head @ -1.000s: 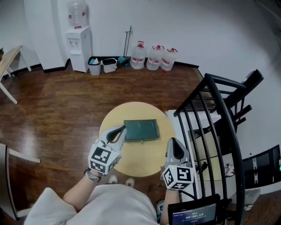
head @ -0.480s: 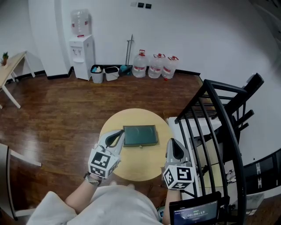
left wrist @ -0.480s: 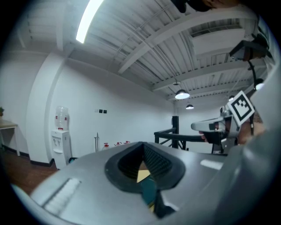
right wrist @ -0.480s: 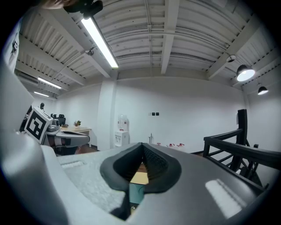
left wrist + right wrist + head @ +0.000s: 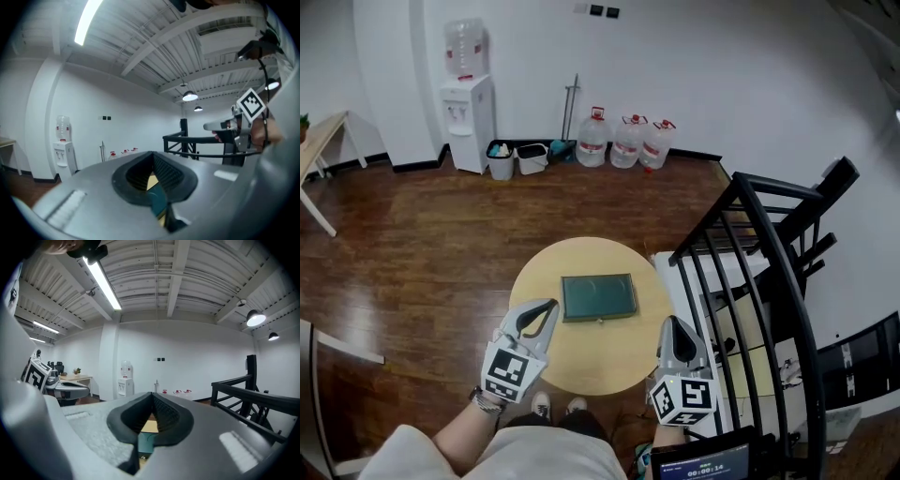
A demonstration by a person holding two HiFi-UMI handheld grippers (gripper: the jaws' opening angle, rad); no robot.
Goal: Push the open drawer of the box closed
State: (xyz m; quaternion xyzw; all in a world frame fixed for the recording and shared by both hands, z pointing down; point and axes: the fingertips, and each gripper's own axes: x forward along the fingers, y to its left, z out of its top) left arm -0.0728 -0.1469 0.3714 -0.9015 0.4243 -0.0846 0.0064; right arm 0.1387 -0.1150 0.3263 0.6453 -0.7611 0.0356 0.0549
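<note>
A dark green flat box (image 5: 598, 297) lies in the middle of a small round yellow table (image 5: 581, 356). Its front face, with a small knob (image 5: 600, 322), points toward me and looks flush with the box. My left gripper (image 5: 549, 306) is shut and empty, just off the box's front left corner and not touching it. My right gripper (image 5: 673, 322) is also shut and empty, over the table's right rim, apart from the box. Through the closed jaws, a sliver of the box (image 5: 157, 202) shows in the left gripper view and another sliver of the box (image 5: 145, 442) in the right gripper view.
A black metal railing (image 5: 769, 281) rises close on the right, beside the right gripper. Water jugs (image 5: 623, 142), two small bins (image 5: 516, 159) and a water dispenser (image 5: 469, 108) stand along the back wall. Wooden floor surrounds the table. A small screen (image 5: 703, 461) sits at the bottom.
The left gripper, which touched the box's left front corner a second ago, has drawn back toward me and now stands apart from it. The right gripper has barely moved.
</note>
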